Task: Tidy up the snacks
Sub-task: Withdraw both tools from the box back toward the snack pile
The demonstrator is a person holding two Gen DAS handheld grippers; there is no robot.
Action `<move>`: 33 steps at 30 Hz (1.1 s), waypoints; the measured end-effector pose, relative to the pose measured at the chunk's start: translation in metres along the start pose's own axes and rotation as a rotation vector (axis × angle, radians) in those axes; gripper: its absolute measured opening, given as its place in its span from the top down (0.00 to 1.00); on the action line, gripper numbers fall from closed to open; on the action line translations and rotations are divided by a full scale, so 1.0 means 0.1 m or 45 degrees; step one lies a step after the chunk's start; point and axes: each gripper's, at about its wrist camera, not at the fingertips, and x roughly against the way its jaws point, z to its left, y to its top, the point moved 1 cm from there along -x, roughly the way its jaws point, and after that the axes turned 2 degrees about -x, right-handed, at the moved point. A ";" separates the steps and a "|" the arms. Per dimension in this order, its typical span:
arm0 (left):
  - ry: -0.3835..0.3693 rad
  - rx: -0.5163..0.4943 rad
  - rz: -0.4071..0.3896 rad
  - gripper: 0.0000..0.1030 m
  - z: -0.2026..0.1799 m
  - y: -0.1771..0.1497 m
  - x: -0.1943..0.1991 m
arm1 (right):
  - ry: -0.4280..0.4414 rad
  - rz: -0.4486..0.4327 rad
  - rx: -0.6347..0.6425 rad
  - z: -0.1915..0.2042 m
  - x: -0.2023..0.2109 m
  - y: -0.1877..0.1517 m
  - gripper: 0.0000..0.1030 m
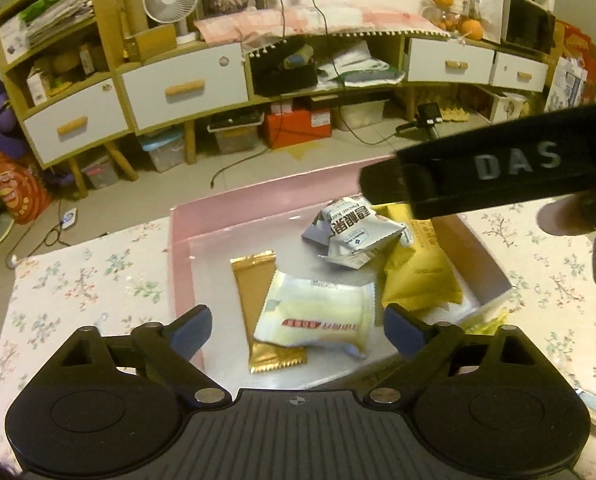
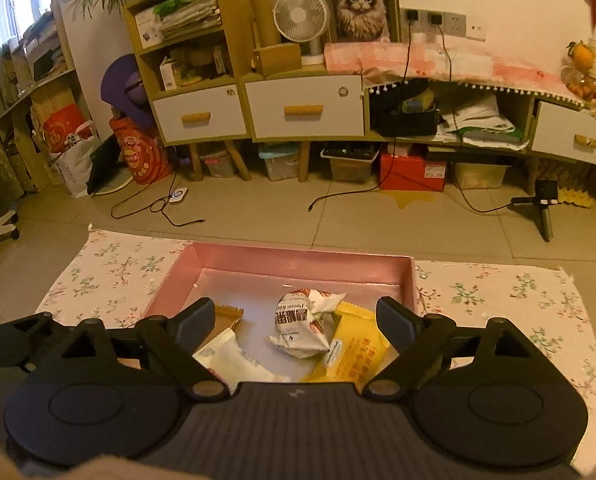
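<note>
My left gripper (image 1: pixel 298 330) hangs with jaws wide and empty over the pink tray (image 1: pixel 185 240); my right gripper (image 2: pixel 293 320) is spread the same, holding nothing. In the tray, the white packet (image 1: pixel 318 320) lies across the gold stick (image 1: pixel 253 280). The crumpled pecan packet (image 2: pixel 302 328) rests at 1 o'clock against the yellow bags (image 1: pixel 418 276) by the right wall. Bare tray floor lies toward 11 o'clock.

Snack packets (image 2: pixel 302 330) (four) in pink box (image 2: pixel 298 258)
</note>
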 end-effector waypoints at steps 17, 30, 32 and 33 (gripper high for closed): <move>0.035 -0.020 -0.039 0.06 -0.14 -0.45 0.82 | -0.020 -0.036 0.055 0.06 0.65 -0.33 0.05; 0.050 0.035 -0.017 0.05 -0.15 -0.88 1.02 | -0.028 -0.033 0.056 0.00 0.89 -0.71 0.01; 0.059 0.051 -0.018 0.05 -0.15 -0.95 1.03 | -0.031 -0.035 0.060 -0.01 0.92 -0.80 0.00; 0.063 0.061 -0.017 0.05 -0.14 -0.99 1.03 | -0.035 -0.030 0.063 -0.01 0.92 -0.84 0.00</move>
